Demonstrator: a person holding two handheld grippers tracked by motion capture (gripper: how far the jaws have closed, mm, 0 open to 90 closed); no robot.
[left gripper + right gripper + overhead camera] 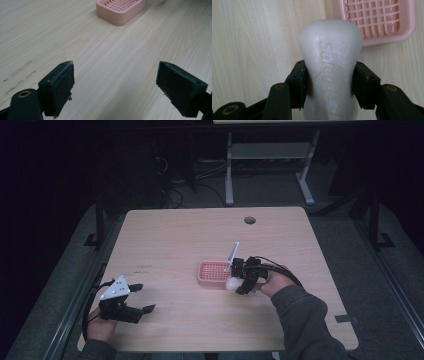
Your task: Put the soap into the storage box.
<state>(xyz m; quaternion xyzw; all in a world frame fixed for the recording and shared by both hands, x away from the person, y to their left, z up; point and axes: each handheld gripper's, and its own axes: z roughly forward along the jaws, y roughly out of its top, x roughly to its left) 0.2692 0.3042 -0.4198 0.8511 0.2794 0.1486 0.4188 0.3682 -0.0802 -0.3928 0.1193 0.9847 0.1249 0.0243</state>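
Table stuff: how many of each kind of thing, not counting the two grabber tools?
Soap bar: 1, white, clamped in the right gripper
Soap dish: 1, pink
Total: 2

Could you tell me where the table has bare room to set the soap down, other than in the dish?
Bare wood runs between the open left gripper and the pink soap dish, and across the far half of the table up to the cable hole. It is crowded at the dish's right end, where the right gripper holds the soap.
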